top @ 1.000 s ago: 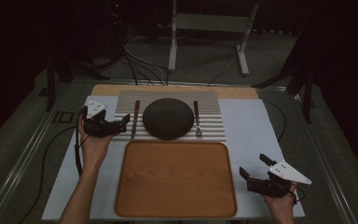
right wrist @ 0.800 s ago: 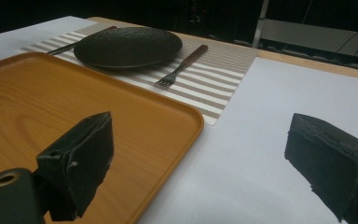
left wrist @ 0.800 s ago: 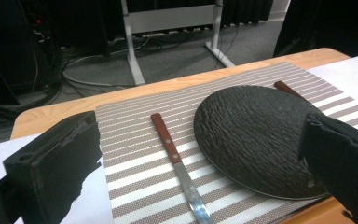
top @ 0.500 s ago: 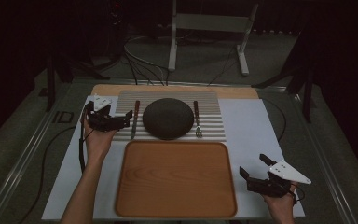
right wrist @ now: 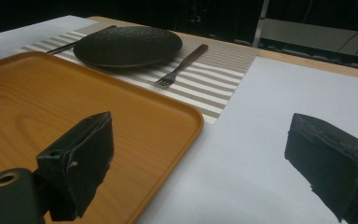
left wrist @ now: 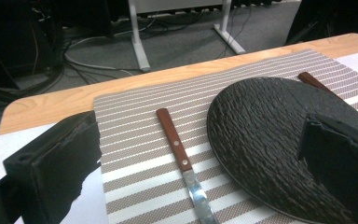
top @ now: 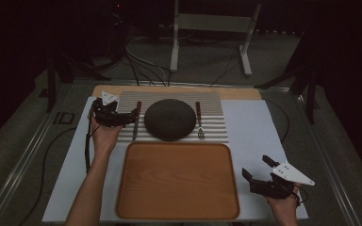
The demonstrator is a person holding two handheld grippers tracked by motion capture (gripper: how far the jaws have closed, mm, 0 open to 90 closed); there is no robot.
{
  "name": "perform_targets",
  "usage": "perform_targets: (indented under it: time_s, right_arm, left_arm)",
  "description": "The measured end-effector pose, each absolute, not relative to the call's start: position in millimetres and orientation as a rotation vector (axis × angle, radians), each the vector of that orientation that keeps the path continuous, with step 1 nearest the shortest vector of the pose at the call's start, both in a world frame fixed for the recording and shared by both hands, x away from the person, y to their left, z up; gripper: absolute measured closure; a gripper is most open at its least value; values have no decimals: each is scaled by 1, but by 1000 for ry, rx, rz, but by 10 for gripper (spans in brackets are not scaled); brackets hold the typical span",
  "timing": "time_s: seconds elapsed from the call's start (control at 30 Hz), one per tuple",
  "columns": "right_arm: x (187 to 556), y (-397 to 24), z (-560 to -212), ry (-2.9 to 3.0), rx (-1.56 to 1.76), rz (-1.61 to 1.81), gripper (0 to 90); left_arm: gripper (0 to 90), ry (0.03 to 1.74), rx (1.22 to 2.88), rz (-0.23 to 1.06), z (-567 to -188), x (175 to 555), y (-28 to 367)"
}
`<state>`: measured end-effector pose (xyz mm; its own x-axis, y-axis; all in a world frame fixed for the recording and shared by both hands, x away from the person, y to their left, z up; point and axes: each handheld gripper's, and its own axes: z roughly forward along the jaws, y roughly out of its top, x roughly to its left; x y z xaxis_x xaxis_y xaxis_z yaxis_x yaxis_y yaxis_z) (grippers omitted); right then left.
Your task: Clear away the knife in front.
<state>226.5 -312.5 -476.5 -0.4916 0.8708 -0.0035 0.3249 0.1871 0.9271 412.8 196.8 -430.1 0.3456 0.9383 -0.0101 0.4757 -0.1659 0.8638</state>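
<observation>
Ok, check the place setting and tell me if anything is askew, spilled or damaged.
Nothing stands out. The dark plate sits centred on the striped placemat, with the knife on one side and the fork on the other, both roughly straight. The wooden tray lies square and bare, no spills or visible damage.
</observation>
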Motion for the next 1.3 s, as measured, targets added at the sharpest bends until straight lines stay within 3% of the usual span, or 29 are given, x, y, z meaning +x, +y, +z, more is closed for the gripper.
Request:
perform_targets:
  time_s: [1.3]
  right_arm:
    - [226, -316, -476, 1903, 1133, 1300, 78]
  left_arm:
    - [0, 1401, 1801, 678, -469, 458, 189]
